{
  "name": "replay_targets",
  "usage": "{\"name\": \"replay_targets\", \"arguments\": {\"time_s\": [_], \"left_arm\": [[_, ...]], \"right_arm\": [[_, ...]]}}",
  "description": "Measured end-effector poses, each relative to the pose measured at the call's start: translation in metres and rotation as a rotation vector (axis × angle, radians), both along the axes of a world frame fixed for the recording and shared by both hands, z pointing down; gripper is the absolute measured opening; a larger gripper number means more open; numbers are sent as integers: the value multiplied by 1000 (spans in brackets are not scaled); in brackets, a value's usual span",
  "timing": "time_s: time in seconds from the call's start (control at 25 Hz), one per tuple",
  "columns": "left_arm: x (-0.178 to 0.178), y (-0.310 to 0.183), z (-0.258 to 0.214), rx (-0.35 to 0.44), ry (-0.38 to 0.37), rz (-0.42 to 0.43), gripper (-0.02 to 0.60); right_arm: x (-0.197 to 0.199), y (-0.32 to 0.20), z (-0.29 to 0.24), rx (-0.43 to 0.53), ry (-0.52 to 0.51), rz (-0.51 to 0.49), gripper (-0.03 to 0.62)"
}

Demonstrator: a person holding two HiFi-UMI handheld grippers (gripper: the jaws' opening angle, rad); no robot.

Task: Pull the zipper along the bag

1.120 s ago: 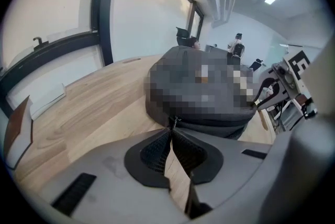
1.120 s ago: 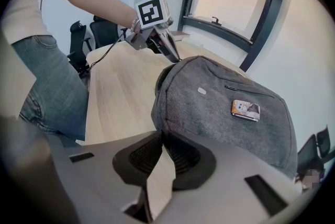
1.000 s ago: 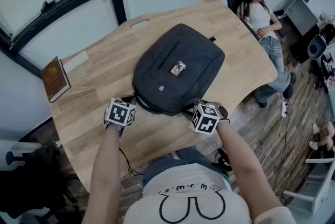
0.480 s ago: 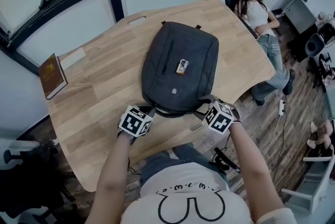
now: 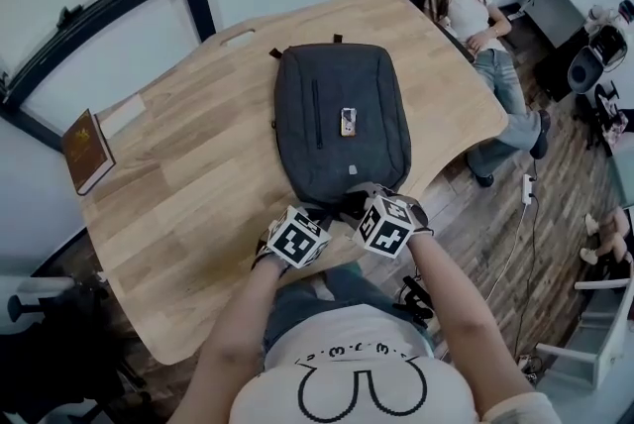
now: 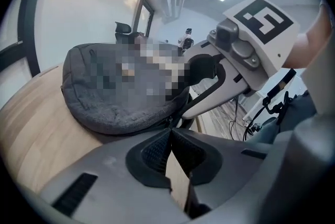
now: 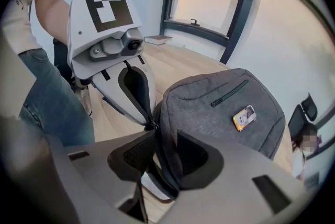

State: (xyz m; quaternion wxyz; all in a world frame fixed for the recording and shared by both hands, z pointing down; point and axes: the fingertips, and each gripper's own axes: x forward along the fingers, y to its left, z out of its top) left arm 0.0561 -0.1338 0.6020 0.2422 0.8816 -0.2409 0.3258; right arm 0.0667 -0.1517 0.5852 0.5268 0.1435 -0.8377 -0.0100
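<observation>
Your left gripper [image 6: 169, 130] is clenched tight, and its tips pinch the small zipper pull [image 6: 168, 121] on the near edge of the bag [image 5: 342, 115]. Your right gripper [image 7: 165, 152] has just been closing its jaws, and now it grasps the thick near rim of the bag, just beside the left one. The bag lies flat on the wooden table [image 5: 198, 174], with its near end at the table edge in front of you.
</observation>
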Motion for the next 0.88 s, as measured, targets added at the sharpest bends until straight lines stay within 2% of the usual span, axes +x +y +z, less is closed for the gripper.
{"name": "replay_targets", "arguments": {"time_s": [0.08, 0.24, 0.6, 0.88], "left_arm": [[4, 1, -1, 2, -6, -4, 15], [-1, 1, 1, 9, -21, -36, 15], [-25, 1, -3, 53, -65, -56, 16], [-61, -11, 2, 68, -99, -131, 17]], "right_arm": [[3, -2, 3, 10, 2, 8, 141], [6, -2, 6, 9, -9, 7, 99], [4, 0, 4, 14, -39, -8, 83], [4, 0, 4, 7, -39, -9, 78]]}}
